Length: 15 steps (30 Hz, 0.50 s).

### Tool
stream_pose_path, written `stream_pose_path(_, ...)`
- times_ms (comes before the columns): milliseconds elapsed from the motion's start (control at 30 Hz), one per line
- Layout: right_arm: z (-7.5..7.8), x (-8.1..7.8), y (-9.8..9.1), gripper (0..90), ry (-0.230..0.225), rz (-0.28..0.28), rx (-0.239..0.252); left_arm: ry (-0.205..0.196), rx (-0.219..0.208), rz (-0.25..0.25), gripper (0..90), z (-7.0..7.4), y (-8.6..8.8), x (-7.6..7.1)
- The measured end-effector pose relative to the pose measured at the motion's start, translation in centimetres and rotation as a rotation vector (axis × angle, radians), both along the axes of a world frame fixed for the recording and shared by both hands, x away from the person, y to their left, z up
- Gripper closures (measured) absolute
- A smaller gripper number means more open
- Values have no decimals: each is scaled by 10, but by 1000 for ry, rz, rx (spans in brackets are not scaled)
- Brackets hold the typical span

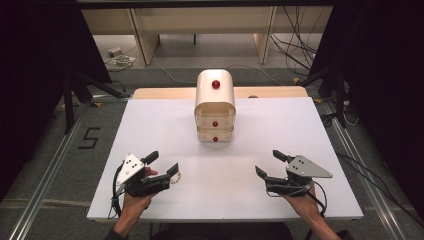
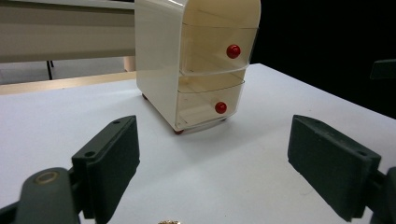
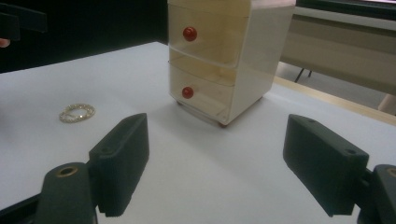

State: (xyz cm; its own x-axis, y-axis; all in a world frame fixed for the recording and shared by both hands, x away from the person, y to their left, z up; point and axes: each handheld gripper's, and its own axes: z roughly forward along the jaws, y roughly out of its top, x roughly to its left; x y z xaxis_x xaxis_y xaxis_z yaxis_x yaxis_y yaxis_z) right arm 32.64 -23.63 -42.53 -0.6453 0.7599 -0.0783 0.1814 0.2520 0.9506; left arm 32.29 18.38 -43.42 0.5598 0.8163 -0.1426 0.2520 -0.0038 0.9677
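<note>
A cream mini chest of drawers [image 1: 215,106] with red knobs stands at the middle back of the white table [image 1: 165,130]; its drawers look pushed in. My left gripper [image 1: 162,163] rests open near the front left, held by a hand. A small gold ring-like bracelet [image 1: 176,177] lies on the table right beside its near jaw, also seen from the right gripper view as the bracelet [image 3: 77,112]. My right gripper [image 1: 270,163] stands open at the front right, nothing between its jaws. Both gripper views face the chest [image 2: 196,60] [image 3: 224,60].
Beyond the table's far edge is a wooden strip, then floor with cables [image 1: 300,45] and a power strip [image 1: 117,54]. Metal rails [image 1: 55,165] run along both sides of the table. Dark curtains hang left and right.
</note>
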Motion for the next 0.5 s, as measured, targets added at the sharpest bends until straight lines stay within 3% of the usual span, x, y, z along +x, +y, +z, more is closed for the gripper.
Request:
stream_pose_path(233, 1, 0, 8, 244, -14, 3, -21, 0, -4, 2, 160, 0, 0, 0)
stream_pose_path(500, 1, 0, 26, 259, -73, 17, -102, 3, -3, 4, 160, -1, 0, 0)
